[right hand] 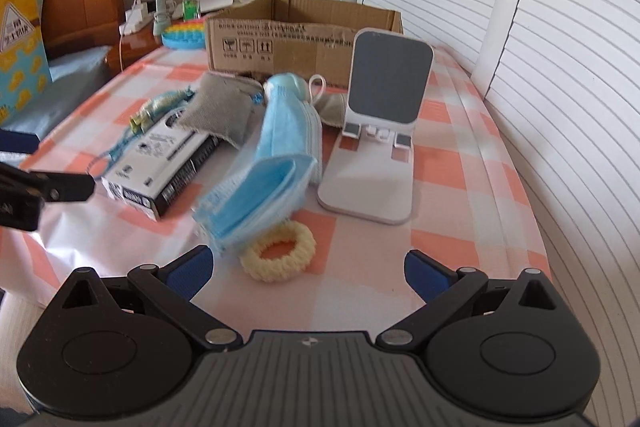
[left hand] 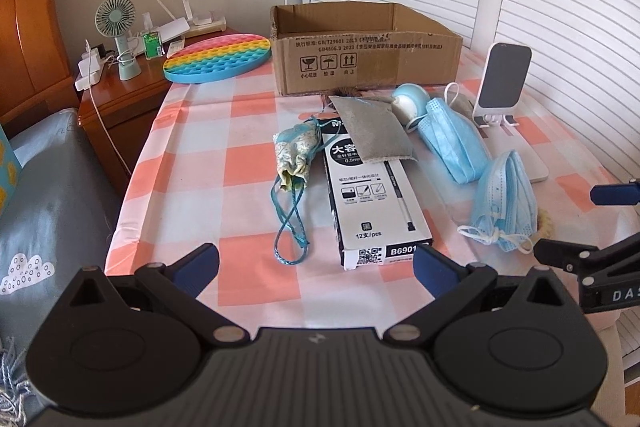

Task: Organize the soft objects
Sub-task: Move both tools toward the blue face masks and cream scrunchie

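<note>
An open cardboard box [left hand: 366, 57] [right hand: 296, 37] stands at the back of the checked table. In front of it lie soft things: a grey pouch [left hand: 370, 131] [right hand: 218, 113] resting on a black-and-white pen box [left hand: 374, 203] [right hand: 160, 163], a patterned drawstring bag [left hand: 294, 157] [right hand: 160, 105], two bundles of blue face masks [left hand: 454, 141] [left hand: 506, 199] [right hand: 256, 195] and a yellow scrunchie [right hand: 280, 251]. My left gripper [left hand: 316, 273] is open just short of the pen box. My right gripper [right hand: 306, 273] is open, close over the scrunchie and the near masks.
A white phone stand [left hand: 502, 87] [right hand: 380, 131] stands at the right of the table. A rainbow pop toy [left hand: 218, 59] lies at the back left. A wooden nightstand [left hand: 116, 95] with a small fan and a bed sit left; louvred doors close the right side.
</note>
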`<state>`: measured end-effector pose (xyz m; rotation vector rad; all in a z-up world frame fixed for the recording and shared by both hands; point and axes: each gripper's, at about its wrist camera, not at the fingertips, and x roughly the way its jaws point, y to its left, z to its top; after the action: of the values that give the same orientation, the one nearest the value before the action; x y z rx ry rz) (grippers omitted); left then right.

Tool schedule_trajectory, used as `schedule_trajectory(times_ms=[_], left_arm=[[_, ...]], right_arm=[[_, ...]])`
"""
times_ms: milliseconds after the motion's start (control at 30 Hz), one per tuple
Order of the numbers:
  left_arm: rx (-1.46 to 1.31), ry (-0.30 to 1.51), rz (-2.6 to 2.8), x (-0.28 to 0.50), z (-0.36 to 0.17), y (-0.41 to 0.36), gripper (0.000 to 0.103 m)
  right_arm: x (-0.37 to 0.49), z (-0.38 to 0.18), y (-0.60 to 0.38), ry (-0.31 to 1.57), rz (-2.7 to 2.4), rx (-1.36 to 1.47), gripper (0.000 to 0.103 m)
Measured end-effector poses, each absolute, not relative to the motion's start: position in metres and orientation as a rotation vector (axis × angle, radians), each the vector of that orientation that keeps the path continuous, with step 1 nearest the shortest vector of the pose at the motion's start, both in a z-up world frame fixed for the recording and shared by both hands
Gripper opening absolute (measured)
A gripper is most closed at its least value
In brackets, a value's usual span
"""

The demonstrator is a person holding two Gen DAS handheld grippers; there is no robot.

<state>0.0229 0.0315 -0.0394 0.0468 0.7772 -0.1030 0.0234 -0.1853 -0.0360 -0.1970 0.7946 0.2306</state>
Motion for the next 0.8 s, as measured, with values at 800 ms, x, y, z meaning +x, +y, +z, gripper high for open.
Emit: schedule_trajectory(times_ms=[800], left_arm=[[0.013,0.792,-0.244,0.037,-0.049,0.022,0.102]], right_arm=[[0.047,-0.074,-0.193,0.719,0.263,-0.171,0.103]])
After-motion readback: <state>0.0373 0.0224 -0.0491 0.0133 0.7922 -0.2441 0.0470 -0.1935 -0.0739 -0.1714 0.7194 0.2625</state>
